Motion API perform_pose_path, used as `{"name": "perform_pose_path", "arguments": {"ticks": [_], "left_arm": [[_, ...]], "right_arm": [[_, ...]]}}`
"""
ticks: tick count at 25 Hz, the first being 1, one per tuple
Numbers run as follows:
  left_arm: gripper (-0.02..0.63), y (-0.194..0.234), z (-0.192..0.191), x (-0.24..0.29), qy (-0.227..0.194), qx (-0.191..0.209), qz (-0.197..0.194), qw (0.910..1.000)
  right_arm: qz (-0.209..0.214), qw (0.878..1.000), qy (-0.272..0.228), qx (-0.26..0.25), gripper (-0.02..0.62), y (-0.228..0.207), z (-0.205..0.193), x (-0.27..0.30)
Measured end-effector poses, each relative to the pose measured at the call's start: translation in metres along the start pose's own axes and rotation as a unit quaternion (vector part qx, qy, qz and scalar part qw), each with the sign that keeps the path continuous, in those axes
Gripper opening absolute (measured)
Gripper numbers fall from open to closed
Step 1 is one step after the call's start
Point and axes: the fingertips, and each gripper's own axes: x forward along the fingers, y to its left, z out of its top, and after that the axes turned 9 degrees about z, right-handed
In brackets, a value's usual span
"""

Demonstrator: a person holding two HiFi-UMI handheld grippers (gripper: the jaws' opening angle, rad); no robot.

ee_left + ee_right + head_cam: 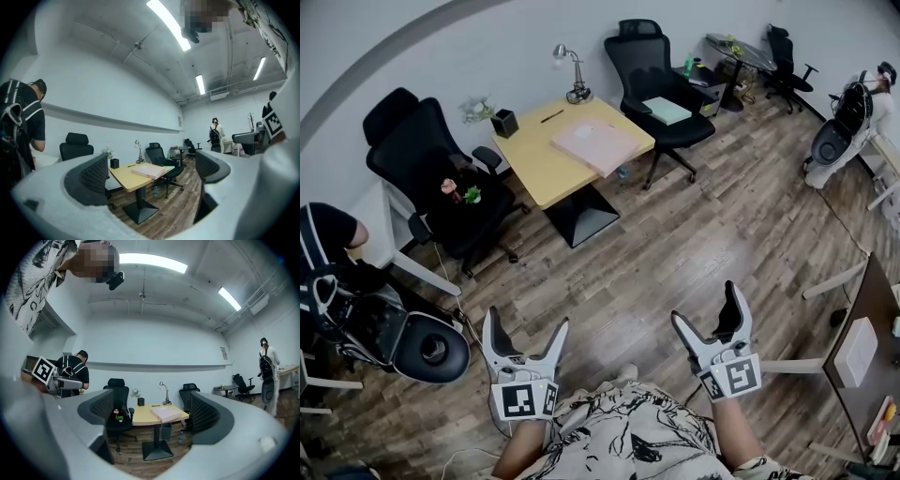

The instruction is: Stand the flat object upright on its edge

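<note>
Left gripper: I see my jaws spread wide, with nothing between them.
Table: small, with a pale wood top on a black foot, framed in the gap between the jaws.
Flat pink object: lying flat on the table's right half.
Lamp: at the table's far edge, with a black cup to its left.
Chairs: one black chair left of the table, a second chair behind it.
People: a person wearing a backpack at far left, and a second person standing far off on the right.
</note>
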Motion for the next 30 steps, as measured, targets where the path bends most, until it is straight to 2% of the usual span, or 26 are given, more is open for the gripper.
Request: {"name": "perform_pose_path", "arguments": {"ticks": [9,15,22,30], "left_arm": [[0.589,-0.038,-0.003,0.024,0.006,-0.023,0.014,0.9996],[0.591,-0.049,-0.005,0.033,0.005,-0.017,0.010,0.9998],[0.592,-0.044,-0.008,0.056,0.007,-0.017,0.012,0.9998],[0.597,-0.028,-0.012,0.119,0.003,-0.026,0.006,0.9996]], "right_arm": [[0.033,0.999,-0.013,0.003,0.529,-0.046,0.005,0.007],[0.003,1.000,-0.022,0.006,0.566,-0.069,0.003,0.008],[-0.003,1.000,-0.010,0.015,0.566,-0.084,-0.008,0.024],[-0.024,1.000,-0.010,0.018,0.568,-0.114,-0.012,0.072]]}}
